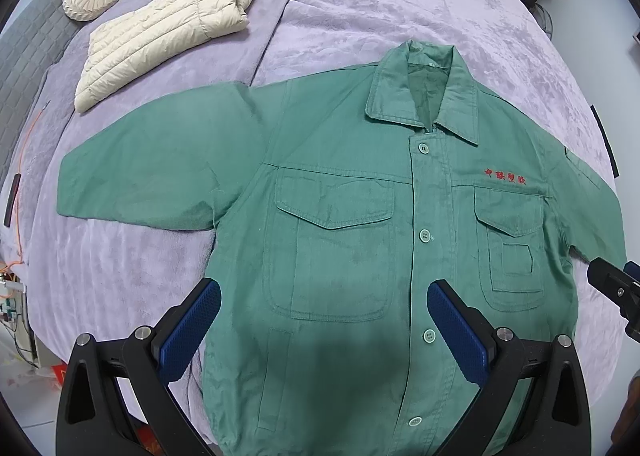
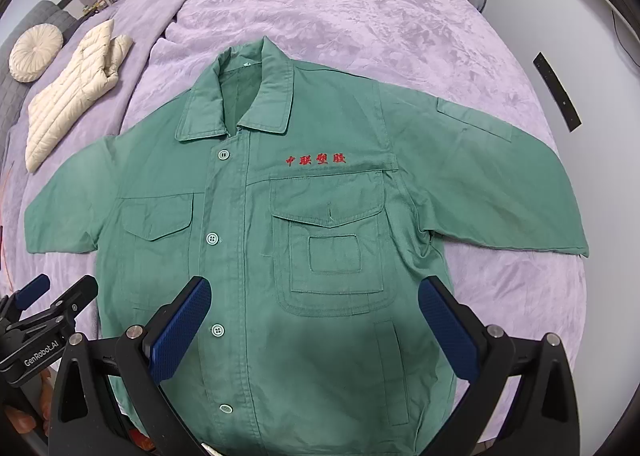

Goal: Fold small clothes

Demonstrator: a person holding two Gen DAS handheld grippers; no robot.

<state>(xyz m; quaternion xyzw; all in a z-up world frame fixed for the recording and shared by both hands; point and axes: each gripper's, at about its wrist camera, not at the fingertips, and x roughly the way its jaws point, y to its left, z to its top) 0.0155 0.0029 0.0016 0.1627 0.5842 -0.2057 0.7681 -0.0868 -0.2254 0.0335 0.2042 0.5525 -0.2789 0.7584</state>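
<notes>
Jacket: your green cotton work jacket (image 1: pixel 352 240) with red embroidery lies flat, buttoned, sleeves spread, on the lilac plush bedspread (image 1: pixel 360 7).
Left gripper (image 1: pixel 324 310): your jaws gape wide, holding nothing.
Right gripper (image 2: pixel 314 306): likewise wide, empty, above the hem.

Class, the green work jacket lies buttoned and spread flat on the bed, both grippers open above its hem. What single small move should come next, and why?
Probably bring the left gripper to the outstretched sleeve on its side to fold it across the chest: the green jacket lies flat, both sleeves are spread, and neither gripper holds anything.
</notes>
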